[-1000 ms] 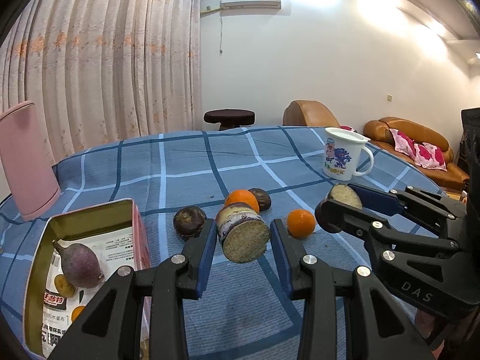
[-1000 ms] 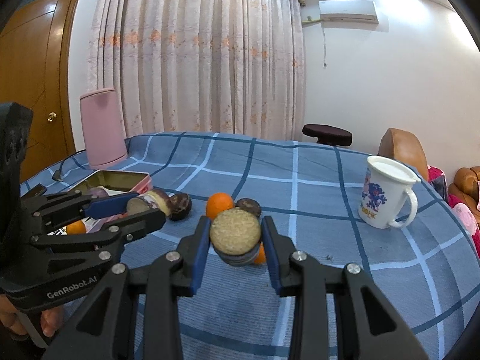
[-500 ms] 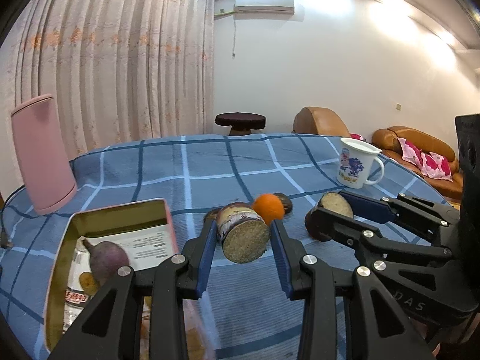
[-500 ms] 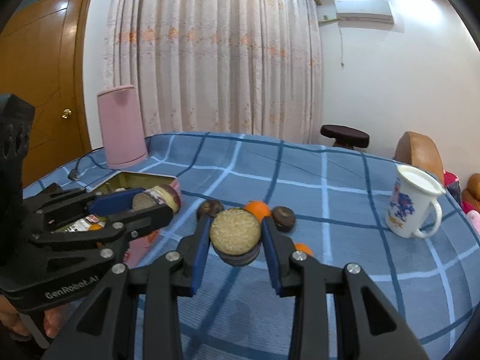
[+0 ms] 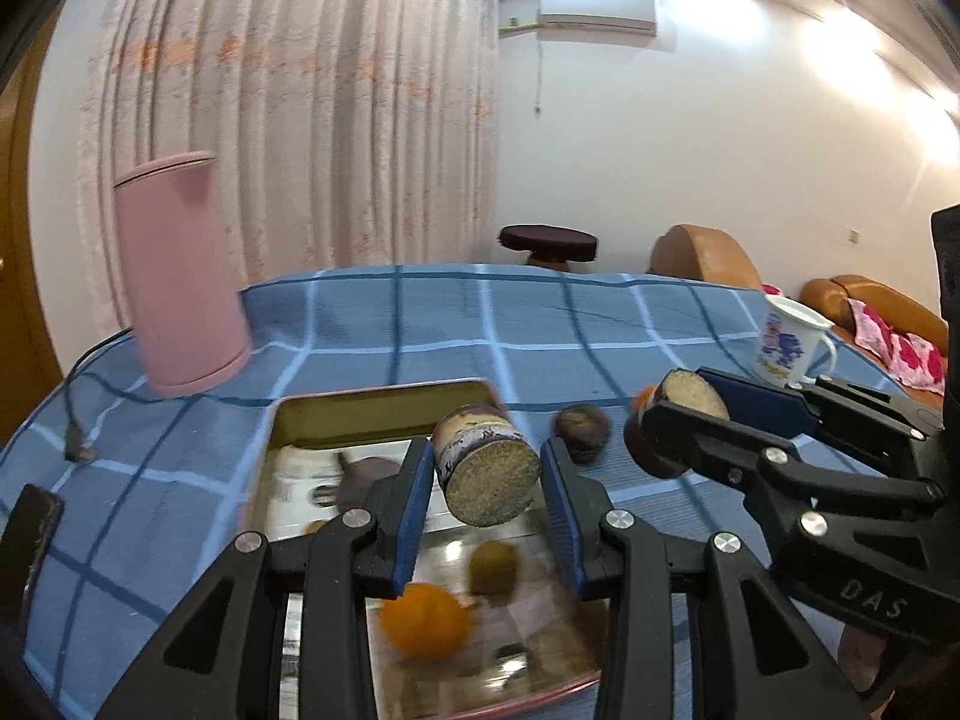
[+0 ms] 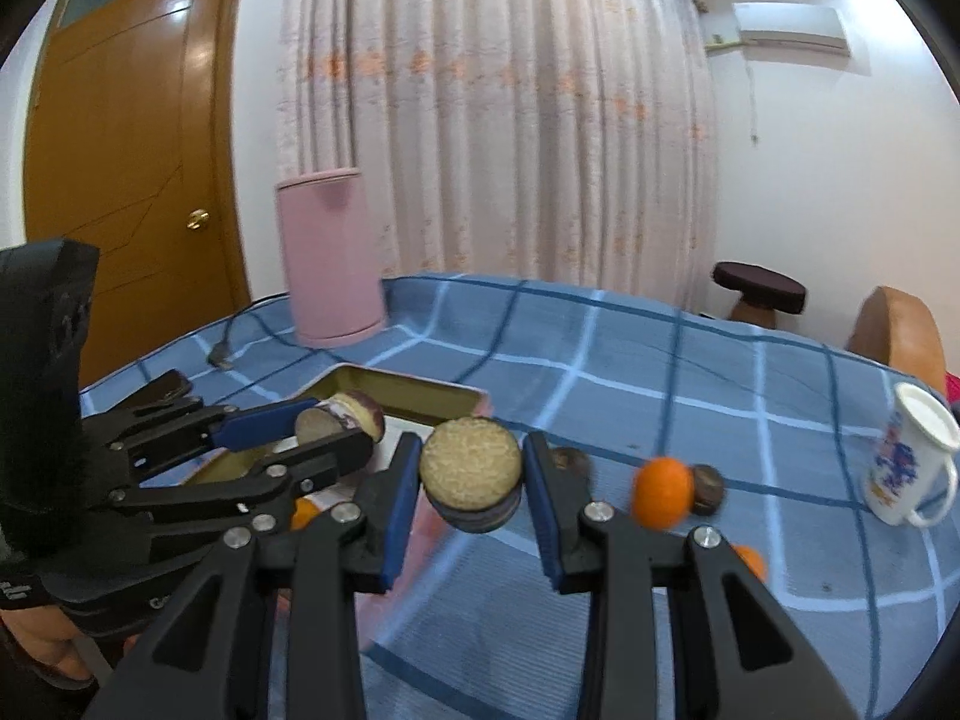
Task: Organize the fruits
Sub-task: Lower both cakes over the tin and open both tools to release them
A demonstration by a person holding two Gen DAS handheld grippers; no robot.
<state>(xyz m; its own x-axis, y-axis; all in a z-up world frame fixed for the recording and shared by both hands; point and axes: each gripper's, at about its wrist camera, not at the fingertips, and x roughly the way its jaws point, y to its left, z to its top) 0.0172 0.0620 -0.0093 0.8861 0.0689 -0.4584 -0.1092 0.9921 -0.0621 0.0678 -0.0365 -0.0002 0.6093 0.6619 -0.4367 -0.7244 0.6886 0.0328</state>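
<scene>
Left gripper (image 5: pixel 485 489), frame centre: clenched on a purple-skinned, tan-faced cut fruit half (image 5: pixel 486 467) above the open gold metal tin (image 5: pixel 384 414). Right gripper (image 6: pixel 471 495), lettered "DAS": clenched on a dark-rinded cut fruit half (image 6: pixel 471 474).

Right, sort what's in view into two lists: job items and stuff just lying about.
Job items:
- left gripper shut on cut fruit piece
- right gripper shut on second cut piece
- tin tray
- orange
- dark fruit

Lying about:
- pink canister
- mug
- cable

oranges (image 6: pixel 660 493) 3 | cut fruit halves (image 5: pixel 486 465) 2 | mug (image 6: pixel 909 463) 1 | tin (image 5: pixel 384 414) 1
</scene>
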